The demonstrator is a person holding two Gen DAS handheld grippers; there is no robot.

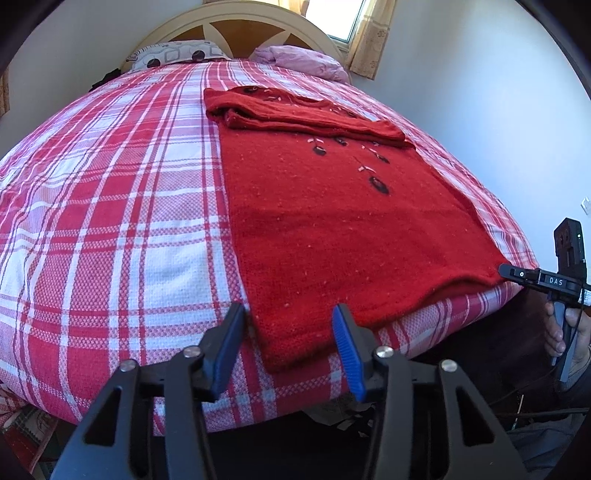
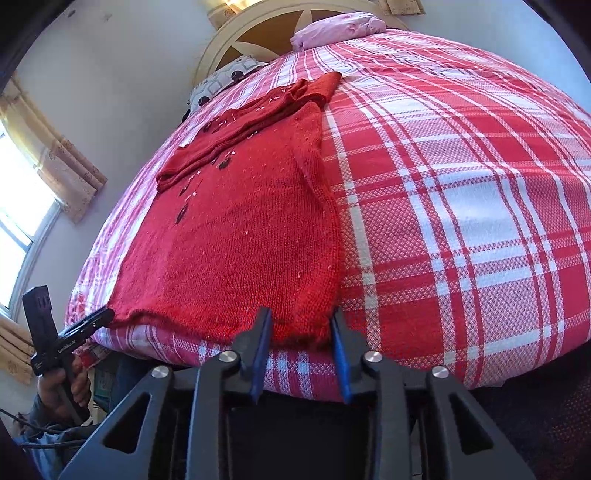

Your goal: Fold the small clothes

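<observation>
Both hand-held grippers sit at the foot edge of the bed, one at each near corner of the single red sweater.

Your left hand-held gripper [image 1: 288,325] has its jaws spread apart around the sweater's [image 1: 332,221] near-left hem corner, holding nothing. Your right hand-held gripper [image 2: 301,328] is likewise spread, its blue pads either side of the near-right hem corner. One sweater lies flat ahead of you, sleeves folded across the chest at its far end. It rests on a red-and-white plaid bedspread [image 1: 110,221]; two pillows [image 1: 173,55] lie beyond against the headboard [image 1: 236,22]. A curtained window [image 1: 336,18] sits further back. Wide plaid surface stays uncovered beside the sweater; its hem lies just at the mattress edge.
</observation>
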